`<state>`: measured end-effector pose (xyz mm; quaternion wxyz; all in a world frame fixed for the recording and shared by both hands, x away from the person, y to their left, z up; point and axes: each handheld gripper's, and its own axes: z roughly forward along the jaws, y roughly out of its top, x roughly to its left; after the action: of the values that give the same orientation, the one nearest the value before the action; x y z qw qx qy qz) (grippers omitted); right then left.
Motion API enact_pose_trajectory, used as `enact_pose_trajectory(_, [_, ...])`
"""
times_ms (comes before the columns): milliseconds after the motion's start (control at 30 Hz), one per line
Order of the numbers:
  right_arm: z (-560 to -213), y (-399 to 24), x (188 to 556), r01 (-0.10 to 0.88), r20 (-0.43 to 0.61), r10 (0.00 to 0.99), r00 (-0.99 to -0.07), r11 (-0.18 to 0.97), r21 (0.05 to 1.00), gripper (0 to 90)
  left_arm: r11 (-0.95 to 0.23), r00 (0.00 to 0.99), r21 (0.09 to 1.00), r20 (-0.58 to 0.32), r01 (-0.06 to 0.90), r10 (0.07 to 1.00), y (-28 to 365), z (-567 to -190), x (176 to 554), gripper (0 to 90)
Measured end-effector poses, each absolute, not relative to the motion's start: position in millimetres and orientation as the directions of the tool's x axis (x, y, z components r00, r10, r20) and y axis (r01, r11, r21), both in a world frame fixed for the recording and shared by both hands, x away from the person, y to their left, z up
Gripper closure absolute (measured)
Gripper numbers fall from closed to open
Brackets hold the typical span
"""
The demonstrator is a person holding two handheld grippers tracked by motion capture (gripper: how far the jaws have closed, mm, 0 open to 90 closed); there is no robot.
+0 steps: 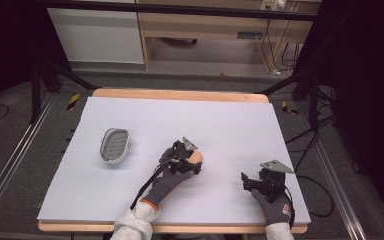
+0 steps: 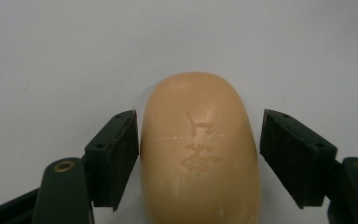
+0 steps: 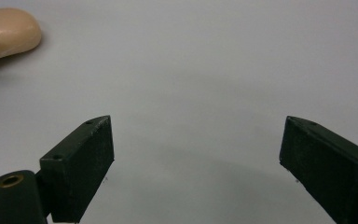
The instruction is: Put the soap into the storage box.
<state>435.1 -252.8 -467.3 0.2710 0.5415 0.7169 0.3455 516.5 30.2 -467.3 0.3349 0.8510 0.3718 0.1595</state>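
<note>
Left tool (image 2: 198, 154) straddles the soap bar (image 2: 199, 149), one pad touching, the other apart. Right tool (image 3: 196, 163), wide and empty, hovers right of the soap over the bench (image 1: 230, 125).

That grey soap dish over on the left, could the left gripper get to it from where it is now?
Probably yes. The soap dish sits apart on the table, with bare surface between it and the left gripper. That gripper's open fingers straddle the soap bar, one touching it, so the bar isn't gripped yet.

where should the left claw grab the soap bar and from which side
Across the soap bar's narrow middle, on its two long flat sides, coming in from the end nearest the person. The left claw already straddles it there, open; one jaw touches, the other stands just off.
</note>
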Motion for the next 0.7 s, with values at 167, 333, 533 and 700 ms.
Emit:
enact_pose_trajectory(167, [-467.5,-252.1,435.4,0.592,-0.014,0.963,-0.267,0.176,0.786,10.2,-0.494,0.669,0.68,0.006,0.542,0.743,30.8,-470.4,520.0,29.2])
enact_pose_trajectory(333, [-467.5,-252.1,435.5,0.591,-0.014,0.963,-0.27,0.177,0.787,10.2,-0.49,0.669,0.678,-0.004,0.548,0.743,30.1,-472.2,521.0,30.6])
enact_pose_trajectory(533, [-467.9,-251.4,435.8,0.598,-0.012,0.963,-0.268,0.175,0.782,10.1,-0.499,0.67,0.667,-0.001,0.553,0.742,29.3,-474.8,522.4,30.5])
enact_pose_trajectory(700, [-467.8,-251.3,435.8,0.598,-0.009,0.963,-0.268,0.174,0.783,9.9,-0.502,0.67,0.669,0.009,0.548,0.742,28.0,-475.9,521.6,30.9])
